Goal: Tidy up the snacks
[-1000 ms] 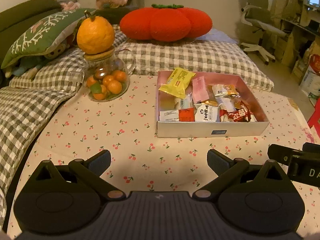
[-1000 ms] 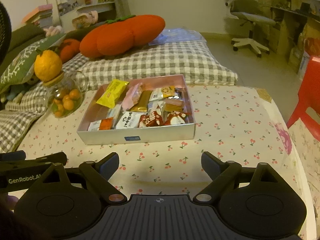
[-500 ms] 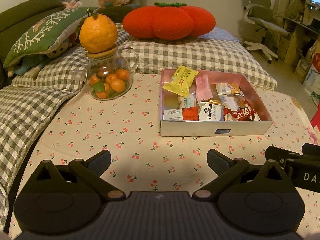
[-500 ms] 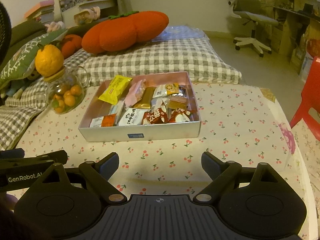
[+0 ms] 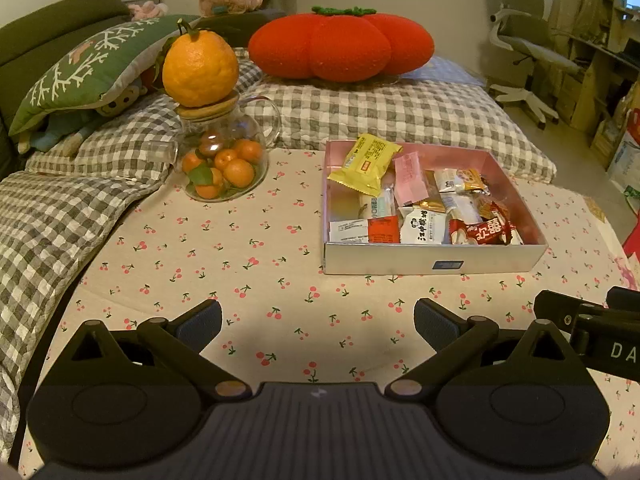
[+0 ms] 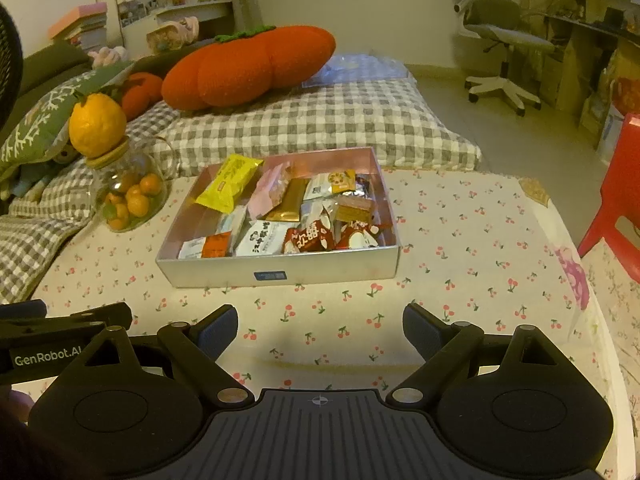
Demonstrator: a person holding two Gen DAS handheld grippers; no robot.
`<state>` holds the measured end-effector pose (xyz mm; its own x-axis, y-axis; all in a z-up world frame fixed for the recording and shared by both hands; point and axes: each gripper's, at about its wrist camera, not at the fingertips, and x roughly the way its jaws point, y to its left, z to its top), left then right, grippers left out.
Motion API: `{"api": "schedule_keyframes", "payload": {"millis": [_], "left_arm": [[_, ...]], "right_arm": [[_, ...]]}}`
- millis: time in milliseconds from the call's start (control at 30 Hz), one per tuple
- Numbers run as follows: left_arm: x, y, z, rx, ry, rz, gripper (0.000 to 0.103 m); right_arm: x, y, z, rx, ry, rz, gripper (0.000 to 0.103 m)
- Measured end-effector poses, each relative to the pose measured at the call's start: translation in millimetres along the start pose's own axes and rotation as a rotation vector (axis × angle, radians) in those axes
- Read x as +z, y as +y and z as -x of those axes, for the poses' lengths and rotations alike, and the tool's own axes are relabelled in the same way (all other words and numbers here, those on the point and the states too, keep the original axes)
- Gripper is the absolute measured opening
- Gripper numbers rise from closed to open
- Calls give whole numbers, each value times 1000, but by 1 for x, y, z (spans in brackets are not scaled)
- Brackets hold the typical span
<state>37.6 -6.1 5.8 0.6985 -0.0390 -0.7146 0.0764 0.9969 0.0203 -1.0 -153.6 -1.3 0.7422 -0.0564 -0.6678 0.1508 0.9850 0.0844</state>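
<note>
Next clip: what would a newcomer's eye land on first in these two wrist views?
Probably the red pumpkin-shaped cushion on the checked bedding at the back, then the big orange balanced on the lid of a glass jar of small oranges at left. In the middle, a shallow box full of wrapped snacks sits on the cherry-print cloth.

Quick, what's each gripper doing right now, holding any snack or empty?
Left gripper: open, holding nothing, above the tablecloth.
Right gripper: open, holding nothing, short of the snack box.
</note>
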Motion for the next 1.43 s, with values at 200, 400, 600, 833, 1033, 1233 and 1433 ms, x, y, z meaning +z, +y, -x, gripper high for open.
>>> {"api": "schedule_keyframes", "payload": {"millis": [200, 400, 600, 833, 1033, 1233, 1433], "left_arm": [[0, 0, 0, 6, 0, -1, 103], [0, 0, 0, 8, 0, -2, 103], [0, 0, 0, 13, -1, -2, 103], [0, 0, 0, 15, 0, -5, 103], [-1, 1, 0, 20, 1, -4, 103], [-1, 2, 0, 21, 3, -5, 103], [-2, 1, -1, 22, 4, -9, 103]], "right_arm": [[0, 0, 0, 0, 0, 1, 92], [-1, 1, 0, 0, 4, -1, 92], [-1, 1, -1, -2, 8, -1, 92], [-1, 1, -2, -3, 10, -3, 92], [-1, 1, -3, -3, 11, -3, 92], [-1, 1, -3, -3, 12, -3, 92], [-3, 2, -5, -5, 17, 4, 92]]}}
